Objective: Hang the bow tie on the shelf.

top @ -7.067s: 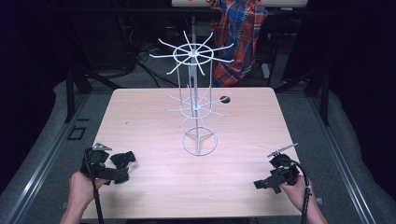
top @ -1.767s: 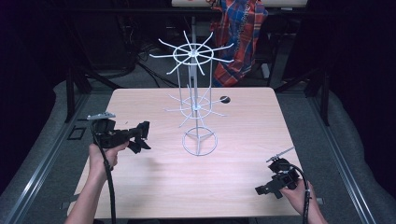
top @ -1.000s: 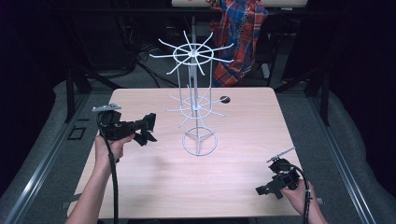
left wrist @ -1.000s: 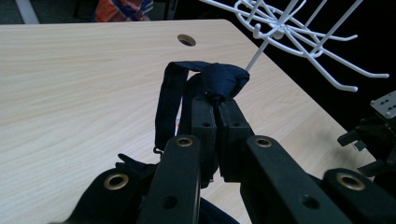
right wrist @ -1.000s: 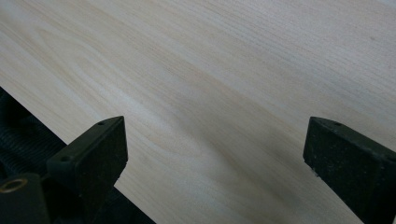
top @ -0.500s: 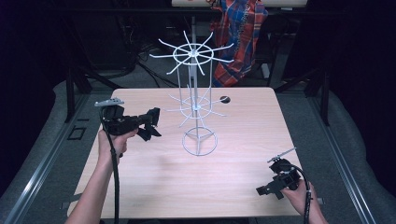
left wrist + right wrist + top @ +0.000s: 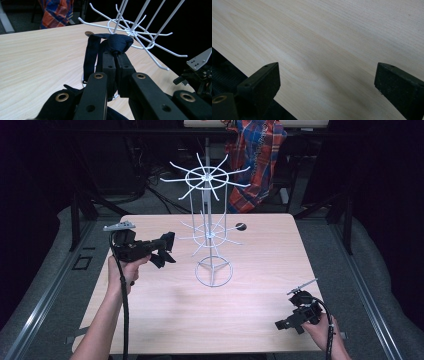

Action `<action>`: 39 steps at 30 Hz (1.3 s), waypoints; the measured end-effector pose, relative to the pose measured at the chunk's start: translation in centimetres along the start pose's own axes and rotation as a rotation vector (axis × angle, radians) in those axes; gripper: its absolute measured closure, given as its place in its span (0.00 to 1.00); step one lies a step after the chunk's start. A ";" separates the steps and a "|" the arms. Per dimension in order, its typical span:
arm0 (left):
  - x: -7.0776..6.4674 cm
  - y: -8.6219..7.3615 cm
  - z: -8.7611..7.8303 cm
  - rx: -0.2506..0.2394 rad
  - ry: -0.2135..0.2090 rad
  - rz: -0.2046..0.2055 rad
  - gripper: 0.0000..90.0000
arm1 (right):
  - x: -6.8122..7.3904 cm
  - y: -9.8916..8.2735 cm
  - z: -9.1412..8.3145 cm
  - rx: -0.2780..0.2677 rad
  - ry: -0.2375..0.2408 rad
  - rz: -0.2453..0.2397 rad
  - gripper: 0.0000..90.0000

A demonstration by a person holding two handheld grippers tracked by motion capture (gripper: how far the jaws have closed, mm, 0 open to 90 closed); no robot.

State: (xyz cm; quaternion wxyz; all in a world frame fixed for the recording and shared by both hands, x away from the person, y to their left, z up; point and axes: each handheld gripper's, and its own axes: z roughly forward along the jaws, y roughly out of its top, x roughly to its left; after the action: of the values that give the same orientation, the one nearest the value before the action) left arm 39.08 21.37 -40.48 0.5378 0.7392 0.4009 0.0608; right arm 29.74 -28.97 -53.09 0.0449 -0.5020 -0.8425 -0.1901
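A dark room surrounds our pale wooden counter (image 7: 165, 320), with a white wire rack (image 7: 212, 235) standing at its centre. Our left gripper (image 7: 162, 251), at the rack's nine o'clock, has its fingers clamped on a dark blue cloth loop (image 7: 110, 45), held just beside the lower hooks. We judge the loop picked up but not yet hung. Our right gripper (image 7: 287, 324) rests at five o'clock, fingers apart, empty.

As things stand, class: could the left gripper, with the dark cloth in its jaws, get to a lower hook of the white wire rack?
Probably yes. The left gripper holds the dark cloth raised beside the rack's lower hooks, with nothing between them. The right gripper sits far off.
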 end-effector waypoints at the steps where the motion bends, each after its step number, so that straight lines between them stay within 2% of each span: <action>1: -0.1 0.0 0.0 -0.001 -0.002 0.005 0.97 | 0.0 0.0 0.0 0.000 0.000 0.000 0.07; 24: -0.9 0.0 0.7 0.017 -0.026 0.033 0.97 | 0.0 -0.1 0.0 -0.002 0.002 0.000 0.07; 39: -1.5 -0.5 2.0 0.064 -0.027 0.063 0.97 | 0.0 -0.1 0.0 0.010 -0.004 -0.006 0.07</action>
State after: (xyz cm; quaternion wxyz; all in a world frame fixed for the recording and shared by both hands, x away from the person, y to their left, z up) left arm 38.87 18.94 -41.27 0.5172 0.7689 0.3719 0.0549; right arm 29.71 -29.02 -53.13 0.0450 -0.4995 -0.8452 -0.1850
